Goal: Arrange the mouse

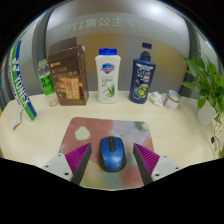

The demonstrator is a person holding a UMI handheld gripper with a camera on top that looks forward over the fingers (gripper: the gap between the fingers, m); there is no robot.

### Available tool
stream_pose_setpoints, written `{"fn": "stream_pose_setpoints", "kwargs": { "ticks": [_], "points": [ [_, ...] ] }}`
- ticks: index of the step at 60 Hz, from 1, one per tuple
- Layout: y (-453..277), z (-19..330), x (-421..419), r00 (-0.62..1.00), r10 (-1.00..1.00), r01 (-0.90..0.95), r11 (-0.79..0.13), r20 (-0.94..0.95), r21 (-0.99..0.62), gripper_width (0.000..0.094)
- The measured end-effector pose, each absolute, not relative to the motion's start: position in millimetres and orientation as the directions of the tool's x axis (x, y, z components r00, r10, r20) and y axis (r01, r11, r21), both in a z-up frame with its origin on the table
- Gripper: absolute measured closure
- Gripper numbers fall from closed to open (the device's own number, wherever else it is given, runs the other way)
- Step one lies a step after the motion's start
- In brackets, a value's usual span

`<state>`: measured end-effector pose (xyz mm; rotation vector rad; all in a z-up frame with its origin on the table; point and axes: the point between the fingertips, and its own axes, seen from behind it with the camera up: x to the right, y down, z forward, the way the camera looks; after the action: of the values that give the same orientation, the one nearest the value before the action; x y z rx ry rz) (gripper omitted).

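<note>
The mouse (111, 153) sits on the mouse pad (110, 132) at its 6 o'clock edge; the gripper (111, 160) fingers stand apart, flanking it; release apparently done or grasp pending.

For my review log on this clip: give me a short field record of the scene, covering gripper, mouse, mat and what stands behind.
gripper: gripper open, fingers either side of the mouse with gaps
mouse: blue mouse resting on the mouse pad, between the fingers
mouse pad: mouse pad flat on the pale table
behind: brown box, white bottle, dark blue bottle upright in a row
side: green plant
</note>
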<state>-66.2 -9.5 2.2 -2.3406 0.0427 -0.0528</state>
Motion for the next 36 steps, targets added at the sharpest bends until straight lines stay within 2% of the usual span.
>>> {"fn": "stream_pose_setpoints", "kwargs": {
  "ticks": [11, 23, 36],
  "points": [
    [-35.0, 58.3, -66.9, 0.995, -0.068, 0.015, -0.650, 0.078, -0.760, 0.0085],
    [-99.7, 121.1, -79.7, 0.988, -0.103, 0.025, -0.612, 0.111, -0.790, 0.0085],
    [-179.4, 152.0, -97.1, 0.983, -0.131, 0.026, -0.609, 0.133, -0.793, 0.0087]
  ]
}}
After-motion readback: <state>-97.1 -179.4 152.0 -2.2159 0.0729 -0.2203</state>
